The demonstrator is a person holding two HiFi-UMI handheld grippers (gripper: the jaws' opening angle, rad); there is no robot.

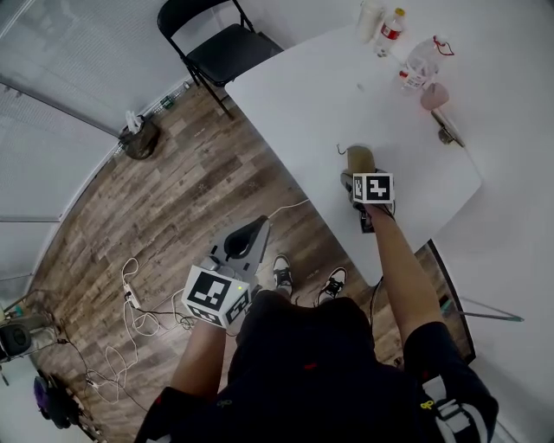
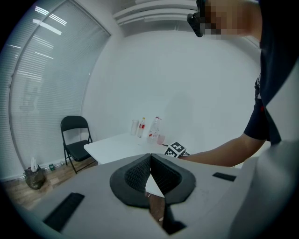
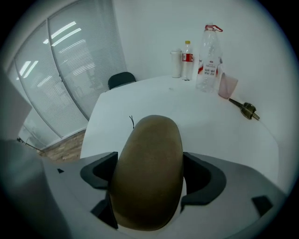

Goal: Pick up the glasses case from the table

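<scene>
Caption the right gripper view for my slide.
Brown glasses case on the white table, between the right gripper's open jaws.

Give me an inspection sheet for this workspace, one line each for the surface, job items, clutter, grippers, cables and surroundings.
Surface: white table, mostly bare.
Job's things: brown glasses case, lying on the table near the person's side.
Clutter: red-labelled bottle, clear bottle, pink cup and small metal tool at the far side.
Grippers: right gripper open, with its jaws either side of the case. Left gripper shut, empty, off the table.
Cables: white cables loose on the floor.
Surroundings: black folding chair, wood floor, window blinds.
</scene>
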